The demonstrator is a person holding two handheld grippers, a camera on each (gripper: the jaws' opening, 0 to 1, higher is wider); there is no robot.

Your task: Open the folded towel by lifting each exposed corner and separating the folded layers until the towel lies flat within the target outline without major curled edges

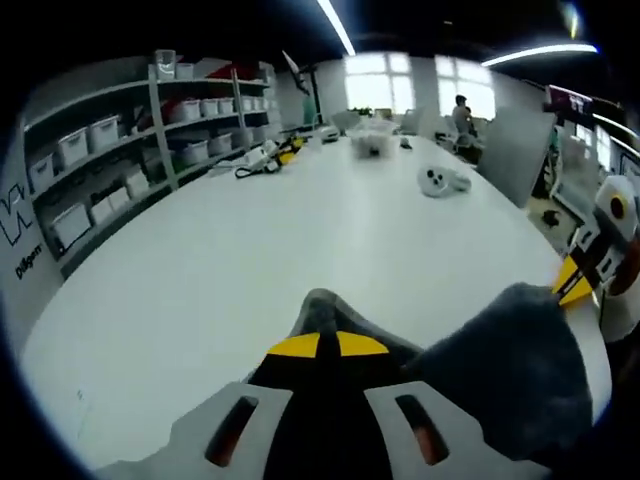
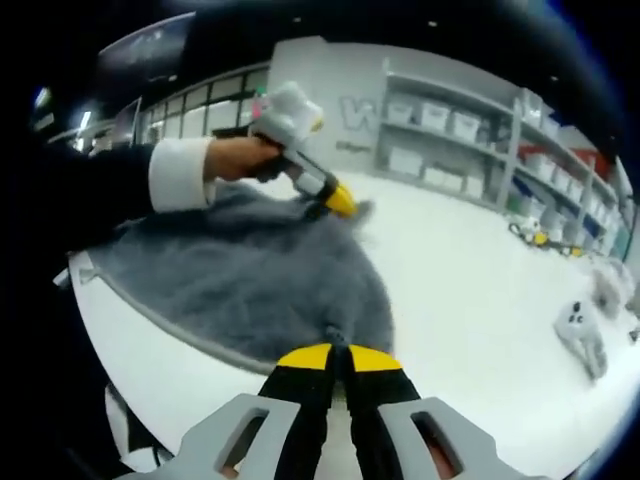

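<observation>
Your left tongs (image 1: 328,345) are clenched on a corner of the grey towel (image 2: 250,275), and your right tongs (image 2: 338,352) are clenched on another corner of it. The towel lies on the white bench (image 1: 300,240), spread between the two, running from the right tongs away toward the left ones, with its near side at the bench edge. Both corners are in hand, so I judge the next move turns on drawing the two apart along that line until the layers flatten.
</observation>
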